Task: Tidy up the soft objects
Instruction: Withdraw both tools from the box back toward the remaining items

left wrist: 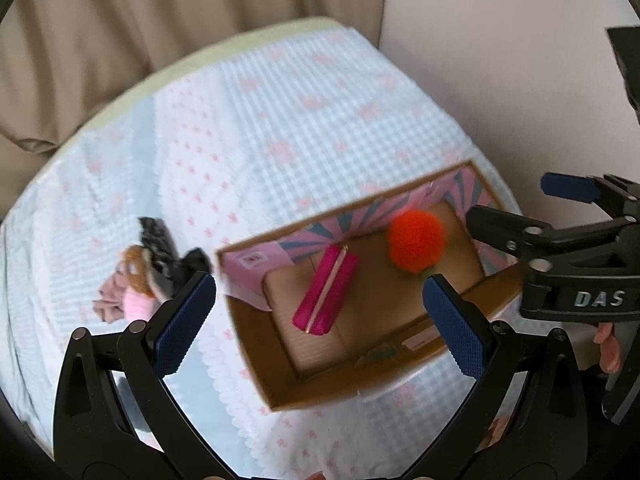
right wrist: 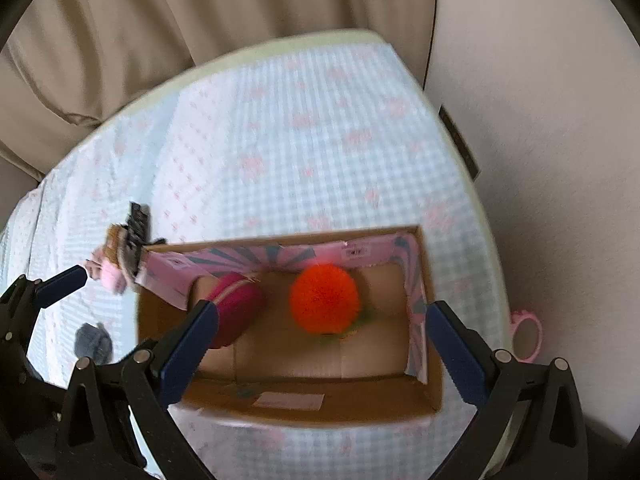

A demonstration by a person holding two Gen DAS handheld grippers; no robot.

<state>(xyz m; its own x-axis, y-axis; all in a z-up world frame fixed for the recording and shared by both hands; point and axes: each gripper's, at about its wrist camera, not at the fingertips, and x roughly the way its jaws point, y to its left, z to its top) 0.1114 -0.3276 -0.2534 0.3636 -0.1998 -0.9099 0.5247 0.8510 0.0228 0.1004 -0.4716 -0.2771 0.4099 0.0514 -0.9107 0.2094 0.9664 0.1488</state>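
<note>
An open cardboard box (left wrist: 256,344) (right wrist: 434,396) sits on the checked cloth. Inside lie a magenta zip pouch (left wrist: 324,292) (right wrist: 236,304) and a fluffy orange ball (left wrist: 416,240) (right wrist: 324,298). A heap of soft things (left wrist: 140,276) (right wrist: 120,256), pink, brown and dark, lies on the cloth left of the box. My left gripper (left wrist: 316,312) is open and empty above the box's near left part. My right gripper (right wrist: 320,344) is open and empty above the box; it also shows at the right in the left wrist view (left wrist: 520,216).
The table (left wrist: 280,120) has a blue and pink checked cloth; beige curtains (right wrist: 200,20) hang behind it and a pale wall (right wrist: 540,120) is at right. A small grey object (right wrist: 94,342) lies on the cloth left of the box. A pink ring-shaped object (right wrist: 528,334) sits at the table's right edge.
</note>
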